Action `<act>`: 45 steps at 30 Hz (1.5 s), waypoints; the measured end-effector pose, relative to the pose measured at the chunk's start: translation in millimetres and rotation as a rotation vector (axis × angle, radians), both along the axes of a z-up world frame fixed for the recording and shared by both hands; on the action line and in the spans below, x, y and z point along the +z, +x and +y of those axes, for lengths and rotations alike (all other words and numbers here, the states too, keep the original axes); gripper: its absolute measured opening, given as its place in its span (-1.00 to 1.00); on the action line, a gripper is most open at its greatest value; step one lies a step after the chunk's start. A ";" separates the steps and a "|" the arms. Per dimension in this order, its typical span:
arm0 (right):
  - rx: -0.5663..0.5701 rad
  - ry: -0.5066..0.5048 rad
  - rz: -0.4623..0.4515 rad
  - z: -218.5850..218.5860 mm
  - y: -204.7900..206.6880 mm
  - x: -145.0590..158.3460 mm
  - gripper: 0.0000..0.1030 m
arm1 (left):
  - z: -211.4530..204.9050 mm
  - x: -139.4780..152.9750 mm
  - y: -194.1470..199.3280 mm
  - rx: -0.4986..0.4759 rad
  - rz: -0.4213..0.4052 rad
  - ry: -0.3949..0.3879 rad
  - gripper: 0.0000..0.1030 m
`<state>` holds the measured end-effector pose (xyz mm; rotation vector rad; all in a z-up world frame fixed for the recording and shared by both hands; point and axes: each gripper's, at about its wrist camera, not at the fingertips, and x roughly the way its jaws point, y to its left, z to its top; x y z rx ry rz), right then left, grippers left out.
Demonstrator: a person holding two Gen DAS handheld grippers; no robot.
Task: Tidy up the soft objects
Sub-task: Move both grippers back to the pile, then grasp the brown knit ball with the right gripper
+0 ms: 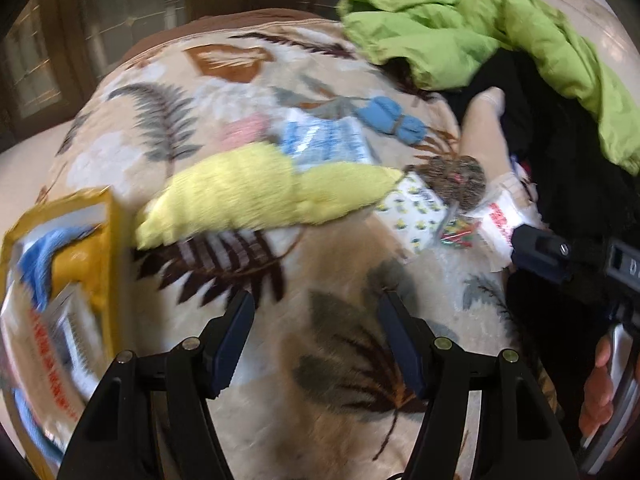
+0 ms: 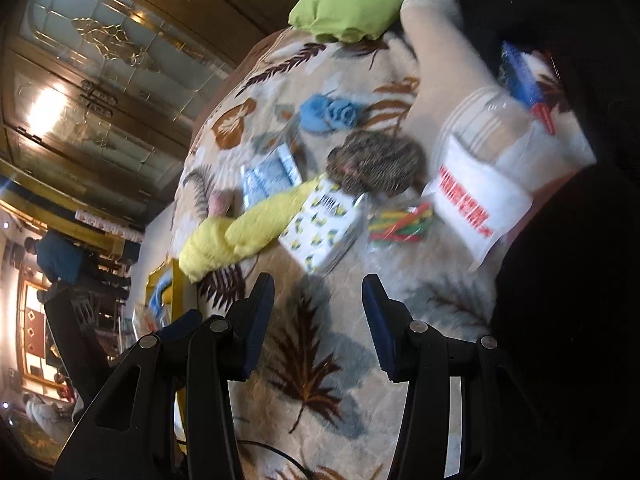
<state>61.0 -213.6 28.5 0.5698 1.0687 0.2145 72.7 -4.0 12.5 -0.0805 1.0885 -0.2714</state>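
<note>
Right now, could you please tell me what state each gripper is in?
Left gripper: open, nothing between its fingers, above the leaf-print blanket.
Right gripper: open, holding nothing, above the same blanket.

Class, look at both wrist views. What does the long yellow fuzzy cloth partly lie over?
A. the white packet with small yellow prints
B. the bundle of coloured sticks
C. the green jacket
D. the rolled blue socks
A: the yellow fuzzy cloth ends on the white packet.
</note>
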 end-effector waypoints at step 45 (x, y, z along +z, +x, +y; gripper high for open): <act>0.202 -0.419 0.023 3.8 124.3 -4.5 -0.02 | -124.9 -42.6 106.5 -0.450 0.025 0.048 0.57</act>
